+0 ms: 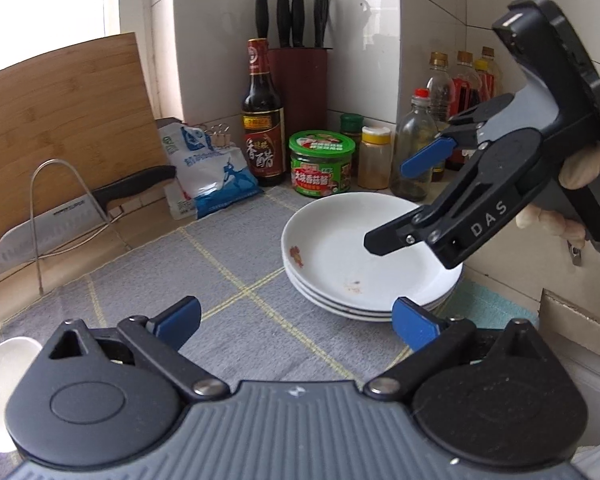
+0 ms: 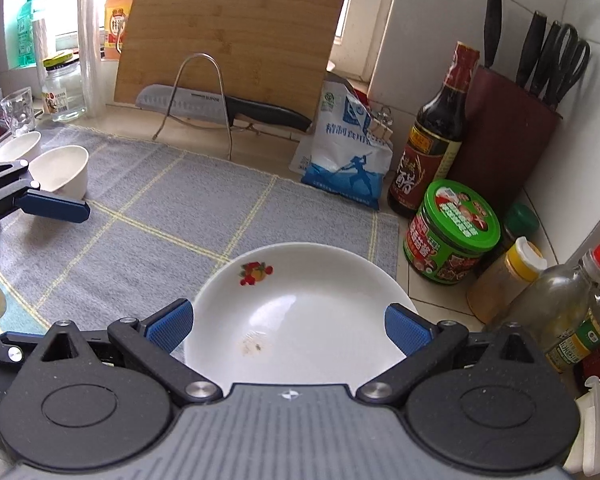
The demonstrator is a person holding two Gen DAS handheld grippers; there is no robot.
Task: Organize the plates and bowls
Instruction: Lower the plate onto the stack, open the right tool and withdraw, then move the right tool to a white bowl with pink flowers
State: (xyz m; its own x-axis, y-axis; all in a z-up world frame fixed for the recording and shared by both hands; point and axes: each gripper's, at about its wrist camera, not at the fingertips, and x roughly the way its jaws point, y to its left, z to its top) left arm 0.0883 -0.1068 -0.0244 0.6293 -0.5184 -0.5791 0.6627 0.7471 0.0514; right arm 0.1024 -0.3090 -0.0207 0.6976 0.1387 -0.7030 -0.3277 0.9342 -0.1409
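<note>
1. Fingers of the right gripper [image 2: 288, 326] are spread wide and grasp nothing; the blue pads [image 2: 168, 326] stand either side of the near rim of the plate stack [image 2: 300, 304], with a gap seen at each pad.

2. Fingers of the left gripper [image 1: 296, 322] are likewise released and empty. Only grey mat [image 1: 148, 264] lies directly between them.

3. The plate stack is located directly ahead of and between the right fingers, near rim closest. In the left wrist view the same stack [image 1: 340, 256] is seen ahead and to the right of the left fingers; three stacked rims are counted there.

4. In the left wrist view the right gripper [image 1: 388, 204] is seen hanging above the stack, one finger over the top plate and the other raised clear. Contact with the plate cannot be confirmed.

5. Two bowls [image 2: 62, 170] are noted on the mat, well apart from the right fingers, ahead and to their left, just beyond the left gripper's blue pad [image 2: 54, 208]. One white bowl rim [image 1: 4, 392] lies low at the left of the left fingers.

6. Judgement: the right gripper is nearer the plates, the left nearer the bowls. The plates being round, no long axis governs; the approach is set by the near rim.

7. Risk noted: jars and bottles [image 2: 452, 232] stand just to the right of the stack.
</note>
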